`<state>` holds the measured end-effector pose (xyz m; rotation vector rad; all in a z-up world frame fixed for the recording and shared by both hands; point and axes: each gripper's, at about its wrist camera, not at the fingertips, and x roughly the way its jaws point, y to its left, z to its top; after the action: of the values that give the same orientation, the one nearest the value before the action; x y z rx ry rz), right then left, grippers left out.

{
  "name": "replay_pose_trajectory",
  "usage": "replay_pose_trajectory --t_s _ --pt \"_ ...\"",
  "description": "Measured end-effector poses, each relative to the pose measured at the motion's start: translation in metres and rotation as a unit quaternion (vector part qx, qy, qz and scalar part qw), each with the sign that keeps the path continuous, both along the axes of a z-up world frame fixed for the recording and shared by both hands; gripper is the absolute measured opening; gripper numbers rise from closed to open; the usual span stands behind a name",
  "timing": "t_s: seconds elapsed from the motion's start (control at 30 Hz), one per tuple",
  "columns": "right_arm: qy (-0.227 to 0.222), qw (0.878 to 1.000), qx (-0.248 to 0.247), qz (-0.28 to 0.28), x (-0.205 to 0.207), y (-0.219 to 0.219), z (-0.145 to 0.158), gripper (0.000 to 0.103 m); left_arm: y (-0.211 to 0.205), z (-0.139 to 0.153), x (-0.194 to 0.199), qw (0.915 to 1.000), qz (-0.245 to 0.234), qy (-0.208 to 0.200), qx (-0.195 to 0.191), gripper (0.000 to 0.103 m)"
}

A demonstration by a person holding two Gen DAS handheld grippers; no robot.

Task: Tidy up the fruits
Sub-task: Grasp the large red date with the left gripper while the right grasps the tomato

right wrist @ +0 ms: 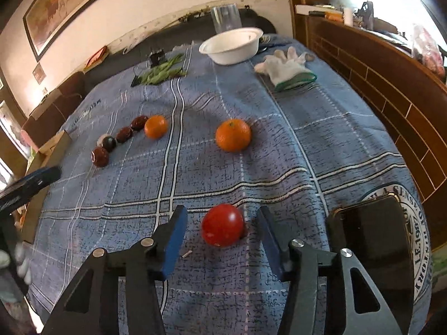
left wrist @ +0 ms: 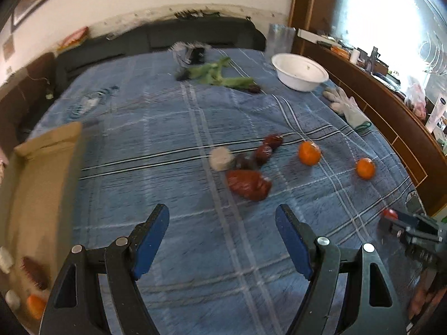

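Right gripper (right wrist: 220, 229): fingers spread wide, pinching nothing; the jaws stand on either side of the tomato without touching it.
Tomato (right wrist: 223, 224): lies on the blue cloth (right wrist: 321, 128) between the right fingers, a little closer to the right-hand pad; a gap shows on both sides, so it reads as bracketed but not yet gripped.
Dark tray (right wrist: 371, 251): flat on the cloth just right of the right gripper; whether it has a part in the sorting I cannot tell.
Left gripper (left wrist: 222, 223): fingers spread, nothing between them, only bare cloth.
Cardboard box (left wrist: 36, 167): at the near left edge; an orange piece and some pale and brown items seem to lie inside, blurred, so part of the sorting looks done.
Dark red fruits (right wrist: 111, 142): a loose row at middle left, not yet collected.
Oranges (right wrist: 233, 134): one mid-cloth, a second (right wrist: 156, 126) at the end of the red row; both still loose.
White bowl (right wrist: 232, 45): far side, appears empty.
Progress: seemingly early to middle; most fruit remains out.
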<state>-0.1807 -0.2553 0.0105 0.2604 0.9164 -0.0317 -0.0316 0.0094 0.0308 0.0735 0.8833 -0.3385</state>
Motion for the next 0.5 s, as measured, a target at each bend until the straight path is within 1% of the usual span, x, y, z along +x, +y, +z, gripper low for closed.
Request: replay_pose_trajectory --t_s 0.07,0.2,0.27,0.37,0.43,0.5 --pt "0.006 1.000 -0.011 0.006 0.002 0.003 -0.001 0.056 -0.011 -0.006 0.011 1.0000 -0.003 0.008 0.001 0.077" --pt "0.013 0.999 -0.034 0.019 0.005 0.007 -0.001 0.056 -0.032 -0.015 0.025 0.9995 -0.015 -0.010 0.028 0.077" --pt "0.014 0.999 -0.035 0.021 0.005 0.007 -0.001 0.056 -0.036 -0.019 0.030 0.9991 -0.021 -0.009 0.035 0.077" --pt "0.012 0.999 -0.032 0.019 0.004 0.005 -0.001 0.055 -0.039 -0.028 0.037 0.9991 -0.028 0.004 0.032 0.077" --pt "0.011 0.999 -0.031 0.010 0.004 0.003 -0.001 0.047 -0.037 -0.033 0.039 0.9991 -0.027 0.013 0.030 0.077" --pt "0.009 1.000 -0.025 0.004 0.002 -0.001 -0.001 0.042 -0.037 -0.035 0.040 0.9991 -0.028 0.018 0.026 0.077"
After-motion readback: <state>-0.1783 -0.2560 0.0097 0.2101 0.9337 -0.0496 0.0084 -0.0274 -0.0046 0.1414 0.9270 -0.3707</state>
